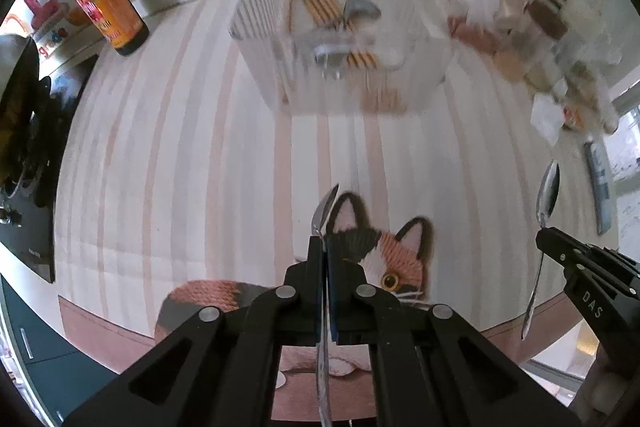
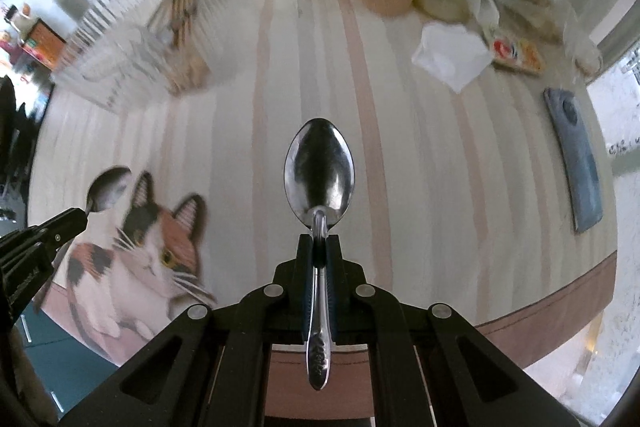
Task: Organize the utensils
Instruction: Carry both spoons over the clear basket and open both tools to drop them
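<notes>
Striped cat-print cloth (image 2: 248, 131) covers the worktop. Two spoons hang above it: left hand-held gripper (image 1: 325, 247) clamps one spoon (image 1: 325, 213) edge-on, right hand-held gripper (image 2: 319, 243) clamps the other spoon (image 2: 319, 171). Farther off, one clear organizer (image 1: 340, 43) is blurred, its utensils uncountable.

Right hand-held gripper (image 2: 320, 241) clamping a spoon (image 2: 319, 171), bowl forward, above striped cat-print cloth (image 2: 400, 131)

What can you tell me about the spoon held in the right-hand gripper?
The spoon looks like shiny polished metal, with an oval bowl that mirrors the room and a slim handle ending in a patterned tip. The right gripper is shut on its neck and handle, bowl pointing forward, away from the camera. It appears lifted above the striped tablecloth, touching only the gripper's pads. The left view shows it edge-on.
</notes>
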Tool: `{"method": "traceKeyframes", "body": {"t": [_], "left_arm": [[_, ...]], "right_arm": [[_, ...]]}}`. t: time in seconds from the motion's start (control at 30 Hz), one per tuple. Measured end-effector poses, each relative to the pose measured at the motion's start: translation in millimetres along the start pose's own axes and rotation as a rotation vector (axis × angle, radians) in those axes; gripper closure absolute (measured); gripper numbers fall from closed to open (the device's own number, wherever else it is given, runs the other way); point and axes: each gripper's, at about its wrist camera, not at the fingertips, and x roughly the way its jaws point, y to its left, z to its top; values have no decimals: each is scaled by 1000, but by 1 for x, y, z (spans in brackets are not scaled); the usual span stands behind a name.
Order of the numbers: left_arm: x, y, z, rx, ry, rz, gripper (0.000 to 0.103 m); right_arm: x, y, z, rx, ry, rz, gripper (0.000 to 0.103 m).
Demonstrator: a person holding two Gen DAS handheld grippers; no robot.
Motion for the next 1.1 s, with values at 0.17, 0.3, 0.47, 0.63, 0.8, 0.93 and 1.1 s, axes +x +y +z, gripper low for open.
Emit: {"method": "traceKeyframes", "body": {"t": [0.17,0.3,0.47,0.63,0.8,0.93,1.1], "left_arm": [[-21,15,11,-27,-43,-28,103],[-49,25,24,-50,-101,-67,103],[-89,32,61,-68,-185,-127,103],[-99,39,123,-84,-226,-174,103],[-72,42,175,-74,-187,-197,103],[-30,46,197,-76,-95,-203,103],[-4,47,209,-47,-33,-180,101]], "right_arm": [[-27,5,15,8,-51,35,97],[-50,14,32,8,-93,78,97],[-79,27,64,11,-157,147,97],[-98,50,115,-7,-218,209,97],[-82,74,170,-10,-215,223,97],[-51,92,207,-14,-166,209,97],[-19,103,228,-9,-104,202,96]]}}
